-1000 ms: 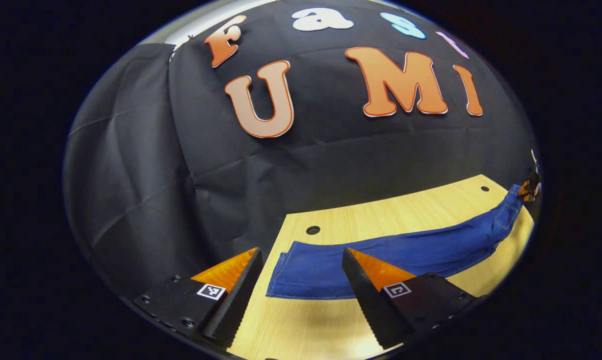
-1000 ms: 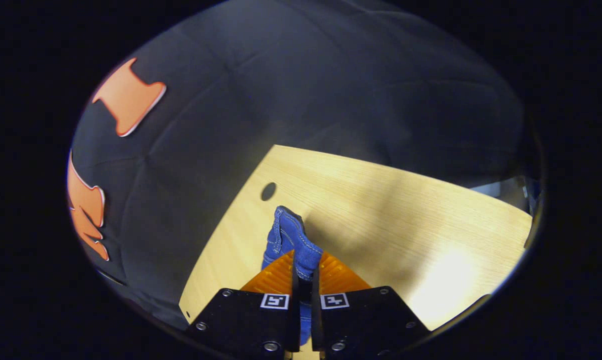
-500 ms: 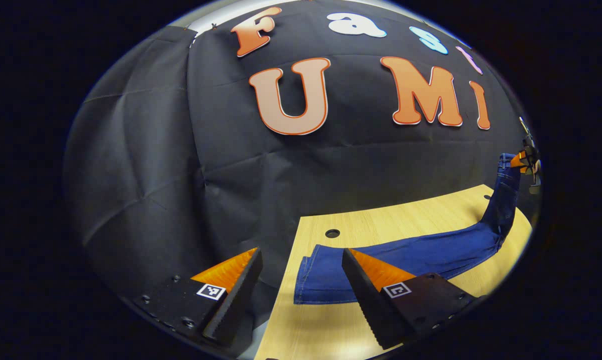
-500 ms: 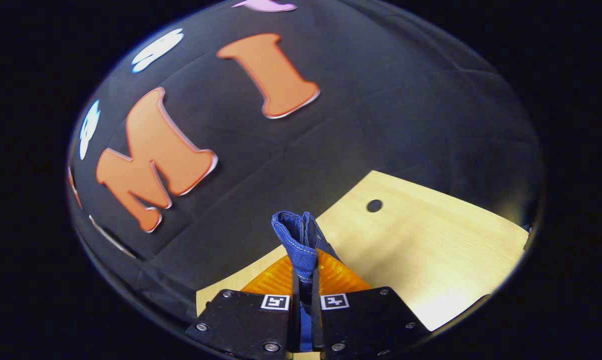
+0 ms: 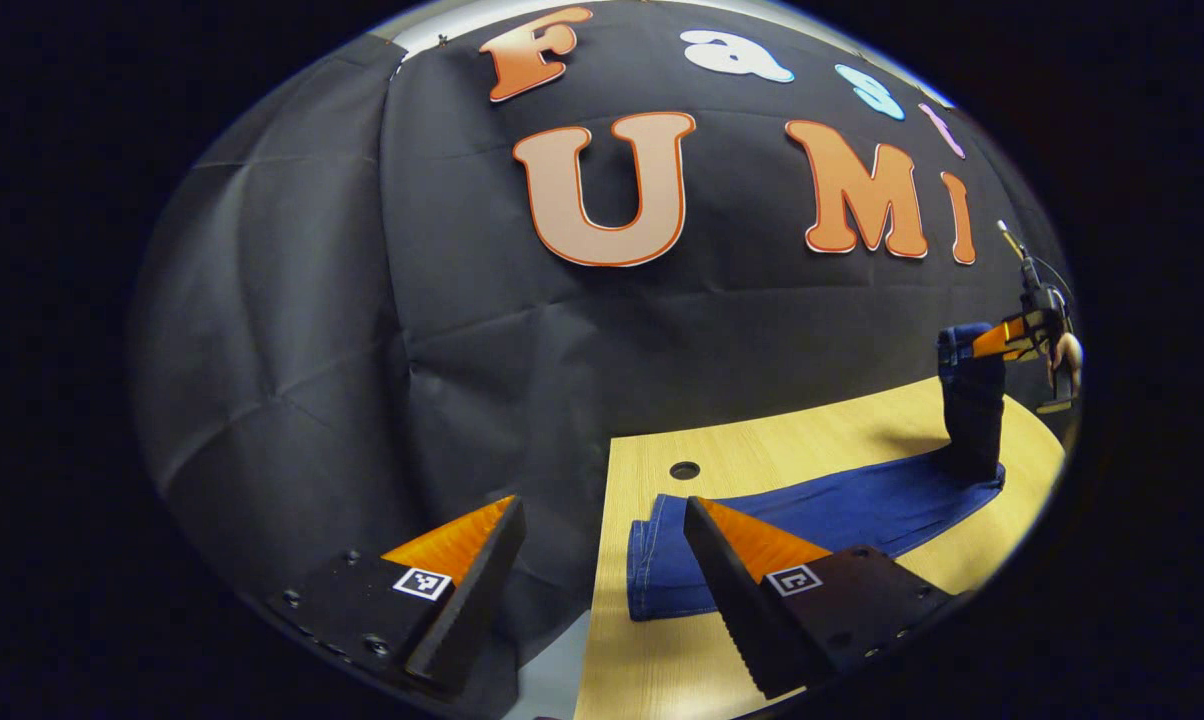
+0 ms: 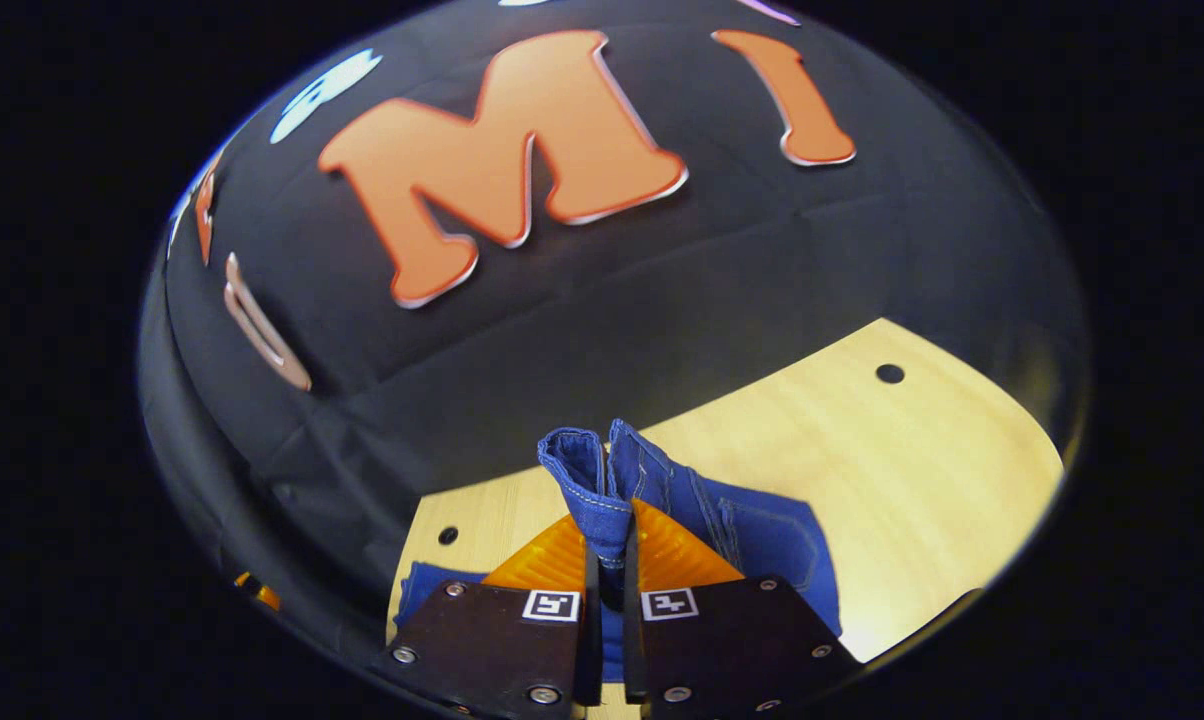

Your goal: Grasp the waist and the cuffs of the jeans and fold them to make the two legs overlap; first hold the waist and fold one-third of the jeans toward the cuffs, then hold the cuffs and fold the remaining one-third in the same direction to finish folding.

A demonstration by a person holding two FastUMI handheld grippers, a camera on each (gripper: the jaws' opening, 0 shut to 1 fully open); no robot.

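Observation:
Blue jeans (image 5: 822, 515) lie along the wooden table (image 5: 782, 445), legs overlapped, with the cuffs (image 5: 657, 565) nearest my left gripper (image 5: 602, 510). That gripper hovers open above the table's left end, just short of the cuffs, with nothing between its fingers. At the far right, my right gripper (image 5: 997, 340) holds the waist end lifted, and the denim hangs down to the table. In the right gripper view my right gripper (image 6: 607, 540) is shut on a bunched fold of the waist (image 6: 587, 475), with the rest of the jeans (image 6: 762, 540) spread below it.
The black cloth wall stands close behind the table. The tabletop has round holes (image 5: 684, 470) (image 6: 889, 373) near its back edge. The table's left edge (image 5: 602, 600) runs right under my left gripper. A hand (image 5: 1065, 352) holds the right gripper.
The right gripper has lifted the waist off the table and swung it over toward the cuffs. The left gripper stays open and has drifted left, past the table's edge.

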